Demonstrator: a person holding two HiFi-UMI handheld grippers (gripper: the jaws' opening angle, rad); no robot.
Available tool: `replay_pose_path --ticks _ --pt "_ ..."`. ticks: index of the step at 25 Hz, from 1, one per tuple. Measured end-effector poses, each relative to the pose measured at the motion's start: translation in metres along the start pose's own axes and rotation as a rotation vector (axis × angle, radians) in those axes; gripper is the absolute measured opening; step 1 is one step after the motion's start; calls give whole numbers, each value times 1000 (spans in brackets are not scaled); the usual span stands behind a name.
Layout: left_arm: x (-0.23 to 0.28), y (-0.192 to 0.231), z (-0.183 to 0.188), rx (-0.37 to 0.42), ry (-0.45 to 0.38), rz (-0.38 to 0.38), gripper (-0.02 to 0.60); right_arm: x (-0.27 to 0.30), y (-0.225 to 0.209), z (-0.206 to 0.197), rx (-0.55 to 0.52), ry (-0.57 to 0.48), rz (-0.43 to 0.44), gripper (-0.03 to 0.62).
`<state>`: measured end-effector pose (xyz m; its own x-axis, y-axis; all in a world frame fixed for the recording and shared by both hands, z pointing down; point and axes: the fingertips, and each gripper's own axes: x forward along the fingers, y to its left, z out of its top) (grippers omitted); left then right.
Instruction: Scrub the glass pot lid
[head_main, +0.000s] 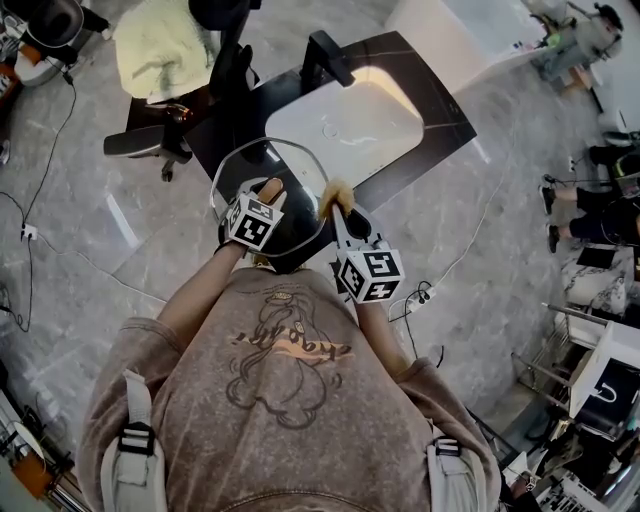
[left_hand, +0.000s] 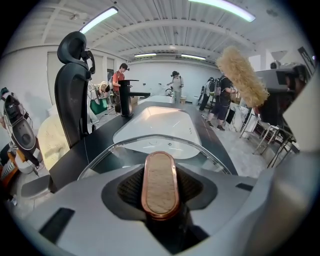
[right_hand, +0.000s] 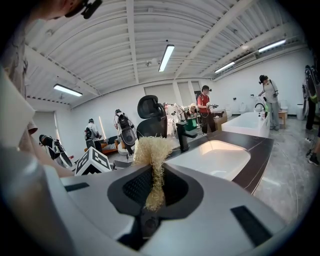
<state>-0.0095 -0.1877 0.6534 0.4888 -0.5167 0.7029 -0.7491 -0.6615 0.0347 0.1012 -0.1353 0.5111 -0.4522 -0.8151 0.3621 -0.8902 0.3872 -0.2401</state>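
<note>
The round glass pot lid (head_main: 262, 160) hangs level over the near corner of the dark counter (head_main: 440, 105). Its oval wooden handle (left_hand: 160, 185), rimmed in copper, sits between the jaws of my left gripper (left_hand: 160, 195), which is shut on it. The lid's glass rim (left_hand: 150, 145) curves out ahead of the jaws. Just right of the lid, my right gripper (head_main: 340, 210) is shut on a tan fibre scrubber (right_hand: 151, 160). The scrubber's tuft (head_main: 335, 193) stands at the lid's right edge; whether it touches the glass I cannot tell. It also shows high in the left gripper view, scrubber (left_hand: 243, 75).
A white sink basin (head_main: 350, 115) is set in the counter beyond the lid, with a black faucet (head_main: 325, 55) at its far end. A black office chair (head_main: 150, 140) stands to the left. Cables run over the grey floor. Several people stand in the background.
</note>
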Motion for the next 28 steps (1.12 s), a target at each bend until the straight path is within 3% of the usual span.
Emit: replay_pose_path --ticks 14,24,28 --pt "-17 -2 -2 -53 50 -16 178 -8 -14 -5 9 3 -27 41" --pt "-60 13 46 -1 -27 29 178 -5 -11 5 1 -22 -17 41" --pt "-68 15 56 -19 -49 7 178 -9 -12 11 -3 -46 -27 41"
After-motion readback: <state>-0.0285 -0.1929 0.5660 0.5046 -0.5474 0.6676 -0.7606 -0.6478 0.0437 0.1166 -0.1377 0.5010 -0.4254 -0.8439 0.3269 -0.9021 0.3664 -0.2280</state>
